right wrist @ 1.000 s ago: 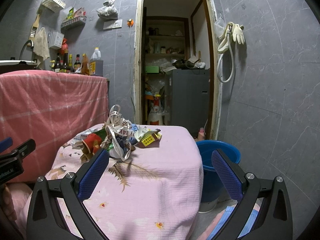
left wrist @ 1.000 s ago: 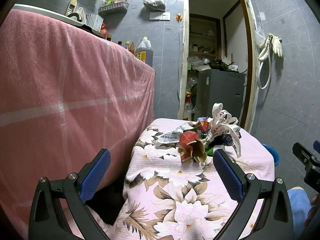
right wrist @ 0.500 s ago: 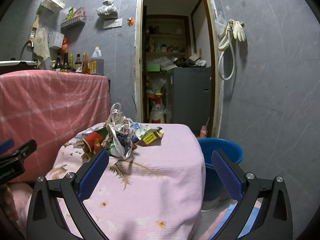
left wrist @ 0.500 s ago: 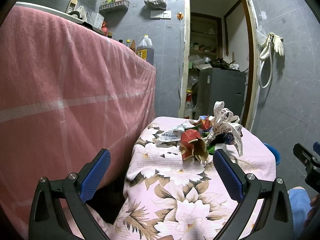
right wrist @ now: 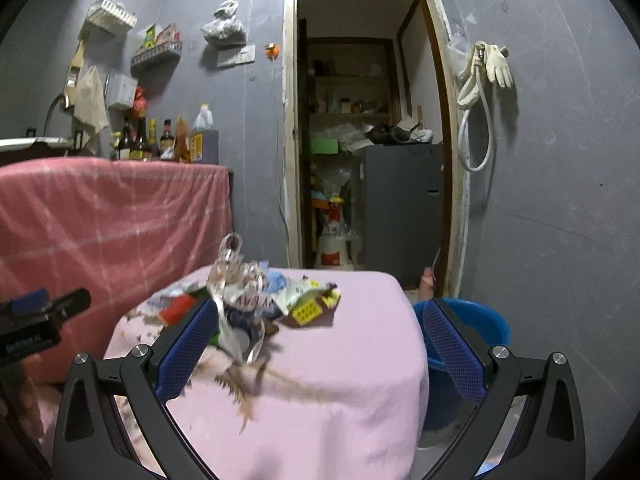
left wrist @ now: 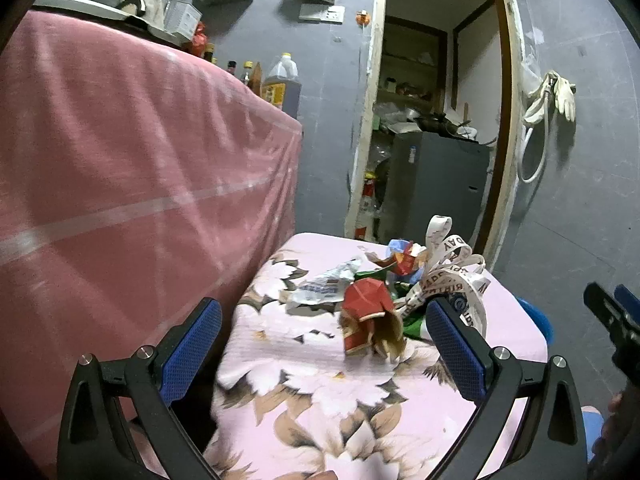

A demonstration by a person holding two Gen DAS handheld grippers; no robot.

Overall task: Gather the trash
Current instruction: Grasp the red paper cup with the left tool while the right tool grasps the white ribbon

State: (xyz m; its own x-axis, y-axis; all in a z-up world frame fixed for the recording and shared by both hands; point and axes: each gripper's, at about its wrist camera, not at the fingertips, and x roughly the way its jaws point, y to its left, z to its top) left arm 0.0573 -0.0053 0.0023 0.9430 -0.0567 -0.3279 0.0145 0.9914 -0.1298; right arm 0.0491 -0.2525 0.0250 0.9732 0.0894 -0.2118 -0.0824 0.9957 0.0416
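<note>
A heap of trash lies on a small table under a pink floral cloth (left wrist: pixel 320 396). In it are a crushed red paper carton (left wrist: pixel 370 312), a crumpled silvery wrapper (left wrist: pixel 324 286), a looped white printed ribbon (left wrist: pixel 452 268) and a brown wrapper with yellow labels (right wrist: pixel 314 310). My left gripper (left wrist: pixel 322 346) is open, low over the table's near edge, short of the red carton. My right gripper (right wrist: pixel 320 346) is open too, nearer the ribbon (right wrist: pixel 236 276), with nothing between its fingers. A blue bucket (right wrist: pixel 468 328) stands on the floor to the right of the table.
A tall counter draped in pink checked cloth (left wrist: pixel 132 184) stands close on the left, with bottles (right wrist: pixel 160 140) on top. Behind the table an open doorway (right wrist: pixel 360 140) shows a grey cabinet (right wrist: pixel 400 208). A hose and gloves (right wrist: pixel 484 80) hang on the grey wall.
Both grippers have moved closer to the trash heap, the right one more so; its view is blurred by motion. Both stay open and nothing has been taken hold of.
</note>
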